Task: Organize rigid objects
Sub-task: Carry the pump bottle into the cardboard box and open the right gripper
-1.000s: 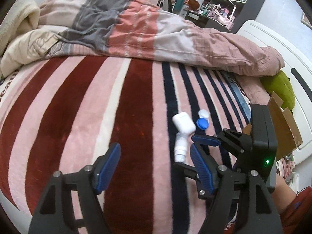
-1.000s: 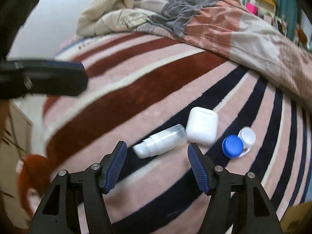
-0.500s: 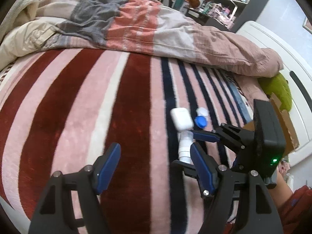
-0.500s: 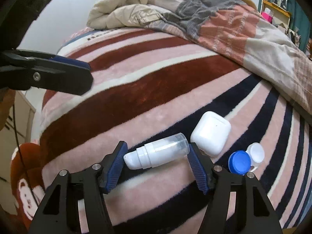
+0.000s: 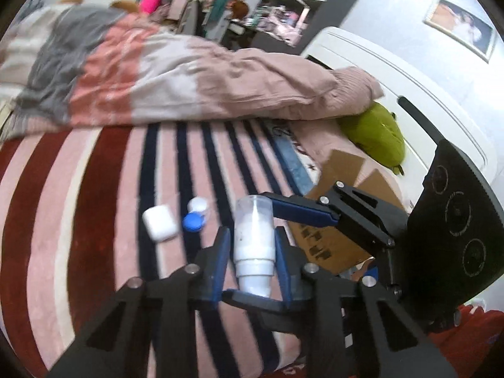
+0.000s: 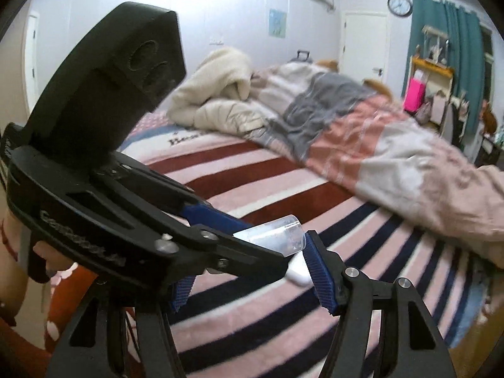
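Note:
My left gripper (image 5: 251,252) is shut on a small white pump bottle (image 5: 254,245) with a clear cap and holds it above the striped blanket. The bottle's clear cap also shows in the right wrist view (image 6: 277,234), between the right gripper's pads. My right gripper (image 6: 249,278) stands around the bottle's ends, with one blue pad beyond the cap; its grip is unclear. A white earbud case (image 5: 159,223) and a blue-and-white contact lens case (image 5: 196,215) lie on the blanket to the left.
A cardboard box (image 5: 343,217) sits at the bed's right edge beside a green plush (image 5: 376,135). A rumpled pink and grey duvet (image 5: 176,75) lies across the far side of the bed. A white headboard (image 5: 409,94) stands at the right.
The bottle was lying on the blanket between the right gripper's pads. Now it is lifted off, and my left gripper has closed on it. Both grippers have come together.

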A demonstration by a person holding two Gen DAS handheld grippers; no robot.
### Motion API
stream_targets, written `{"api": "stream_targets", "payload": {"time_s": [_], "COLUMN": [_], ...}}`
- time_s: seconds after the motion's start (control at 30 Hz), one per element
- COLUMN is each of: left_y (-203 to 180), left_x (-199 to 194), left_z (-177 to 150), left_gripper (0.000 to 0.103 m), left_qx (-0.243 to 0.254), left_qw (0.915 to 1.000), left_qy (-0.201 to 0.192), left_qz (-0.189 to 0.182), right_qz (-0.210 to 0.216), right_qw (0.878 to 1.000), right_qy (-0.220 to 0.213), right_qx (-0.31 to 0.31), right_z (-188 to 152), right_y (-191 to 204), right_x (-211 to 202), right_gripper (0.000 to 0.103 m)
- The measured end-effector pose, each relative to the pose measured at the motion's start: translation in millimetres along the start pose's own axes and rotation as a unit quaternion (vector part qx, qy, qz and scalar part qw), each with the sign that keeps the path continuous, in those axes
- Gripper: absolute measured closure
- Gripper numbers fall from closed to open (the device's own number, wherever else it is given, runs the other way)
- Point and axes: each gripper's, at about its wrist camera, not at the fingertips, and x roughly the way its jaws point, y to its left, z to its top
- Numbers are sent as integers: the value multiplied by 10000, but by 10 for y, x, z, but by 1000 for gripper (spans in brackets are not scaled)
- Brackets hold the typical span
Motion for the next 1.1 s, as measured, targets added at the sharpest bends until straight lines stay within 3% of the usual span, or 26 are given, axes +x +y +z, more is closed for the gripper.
{"api": "stream_targets", "payload": {"time_s": [0.27,0.5,0.67,0.87,0.9,1.0,1.03,1.1], "left_y": [-798,-1549,-1806,-1893,-1889,-1820,-1782,-1693], "left_x": [474,1162,1508,1657,1652,1534,1470,1299], "left_z": [329,472,493,480,481,484,491,508], "left_gripper": [78,81,81,81,80,56,50,47], "left_qx": [597,1270,1415,1471,1477,1553,1545,1519], "left_qw": [9971,9865,9795,9766,9776,9811,9824,9849], "left_qy": [343,904,1203,1368,1341,1116,1026,822], "left_qz": [-310,-510,-775,-771,-678,-279,-214,-129], "right_qz": [-642,-1363,-1588,-1699,-1684,-1932,-2000,-2010], "right_qw": [9973,9867,9785,9726,9725,9684,9675,9675], "right_qy": [-144,231,359,539,575,755,784,785], "right_qx": [337,853,1270,1490,1499,1385,1333,1318], "right_z": [-162,-481,-763,-934,-950,-948,-940,-917], "right_y": [-398,-923,-1235,-1391,-1403,-1392,-1380,-1380], "right_x": [-710,-1165,-1437,-1549,-1554,-1493,-1485,-1480], "right_gripper": [43,43,43,43,43,39,33,31]}}
